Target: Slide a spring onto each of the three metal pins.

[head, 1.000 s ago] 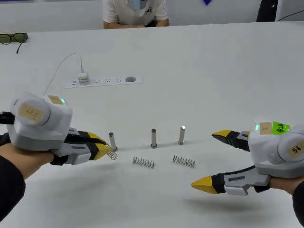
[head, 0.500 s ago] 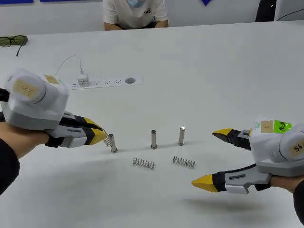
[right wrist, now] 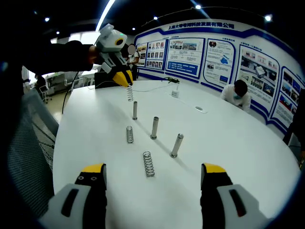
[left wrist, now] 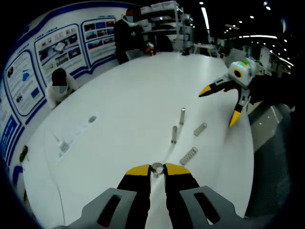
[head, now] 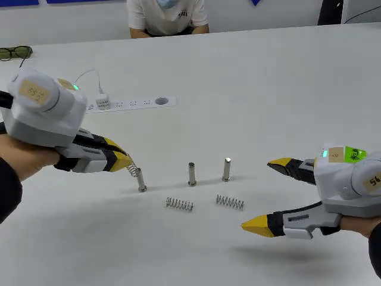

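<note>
While the left hand-held gripper (head: 126, 162) pinches a spring (head: 132, 170) over the end pin (head: 141, 182), the right hand-held gripper (head: 257, 193) hovers near the desk's (head: 250, 89) front edge, jaws apart.

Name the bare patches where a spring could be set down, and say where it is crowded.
Bare table stretches between the power strip and the pins, and nearer the wearer than the loose springs. Crowded: pins, springs, left gripper.
</note>
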Demonstrator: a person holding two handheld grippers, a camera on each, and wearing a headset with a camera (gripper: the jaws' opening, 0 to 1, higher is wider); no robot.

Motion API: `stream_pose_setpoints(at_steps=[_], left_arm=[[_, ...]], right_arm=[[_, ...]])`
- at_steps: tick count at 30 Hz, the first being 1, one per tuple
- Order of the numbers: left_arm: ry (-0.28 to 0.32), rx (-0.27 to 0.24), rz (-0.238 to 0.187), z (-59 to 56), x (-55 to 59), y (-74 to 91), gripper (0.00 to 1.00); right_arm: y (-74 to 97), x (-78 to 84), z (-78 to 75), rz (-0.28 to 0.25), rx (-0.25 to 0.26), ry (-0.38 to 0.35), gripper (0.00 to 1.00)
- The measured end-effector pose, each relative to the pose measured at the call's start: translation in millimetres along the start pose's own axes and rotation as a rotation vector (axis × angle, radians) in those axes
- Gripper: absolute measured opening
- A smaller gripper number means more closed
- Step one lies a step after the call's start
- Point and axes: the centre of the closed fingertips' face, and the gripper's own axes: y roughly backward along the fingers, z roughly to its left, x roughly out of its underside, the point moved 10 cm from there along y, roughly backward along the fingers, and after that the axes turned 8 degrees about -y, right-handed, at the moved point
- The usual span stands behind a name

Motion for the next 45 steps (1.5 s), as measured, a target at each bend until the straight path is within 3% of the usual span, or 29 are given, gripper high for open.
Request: stream_pose_setpoints(at_steps=[16,45], left_arm=[[-0.02,0.011,0.038,8.9,-6.1,-6.7,0.1],[-0.039,0.036,0.098,12.7,-7.9,-20.6,0.1]], right_arm=[[1.7,0.5,-2.1,-0.004,0.007,-0.005,0.83],[1.5,2.1,-4.7,-0.003,0.009,-0.011,0.83]])
